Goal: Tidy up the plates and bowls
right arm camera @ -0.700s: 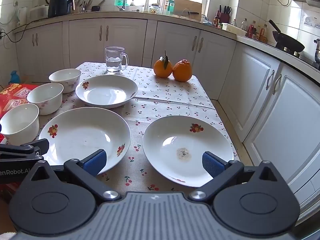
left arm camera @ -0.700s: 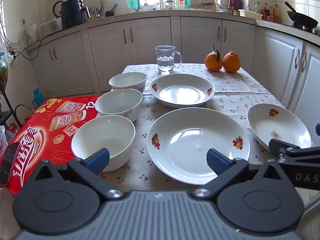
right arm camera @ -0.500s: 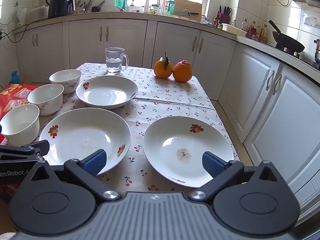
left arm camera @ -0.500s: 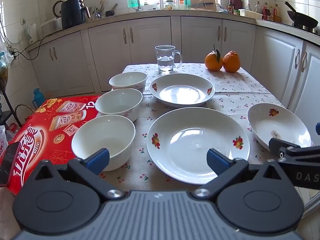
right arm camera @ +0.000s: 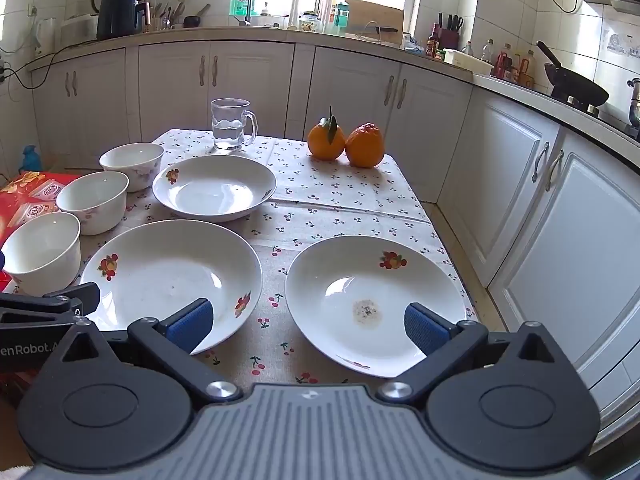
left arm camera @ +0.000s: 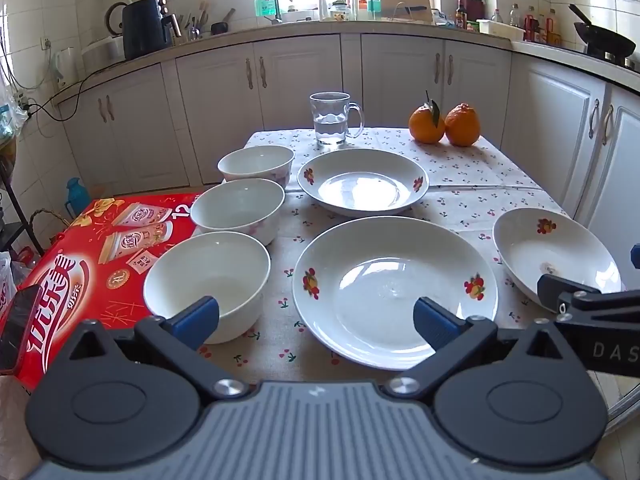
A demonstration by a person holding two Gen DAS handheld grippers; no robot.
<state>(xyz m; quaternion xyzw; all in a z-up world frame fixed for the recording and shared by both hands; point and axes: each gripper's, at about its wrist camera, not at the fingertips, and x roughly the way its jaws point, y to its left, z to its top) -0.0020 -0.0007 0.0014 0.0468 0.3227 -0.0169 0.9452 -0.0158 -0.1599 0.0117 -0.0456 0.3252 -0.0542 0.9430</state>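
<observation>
White porcelain on a cherry-print tablecloth [left arm camera: 472,168]. Left of the big plate [left arm camera: 394,292]: three bowls [left arm camera: 208,280] in a row; behind it, a smaller plate [left arm camera: 362,182]; right, a stained plate [right arm camera: 374,298]. Only the left view shows the red box [left arm camera: 80,264] fully. Left gripper [left arm camera: 316,318] and right gripper [right arm camera: 308,322] gape wide, empty.

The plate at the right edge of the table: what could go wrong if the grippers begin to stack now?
The right plate reaches over the table's near-right corner, so a push might tip it off. It carries a dried stain, which stacking could spread. The glass mug holds water just behind the far plate; a careless reach may knock it.
</observation>
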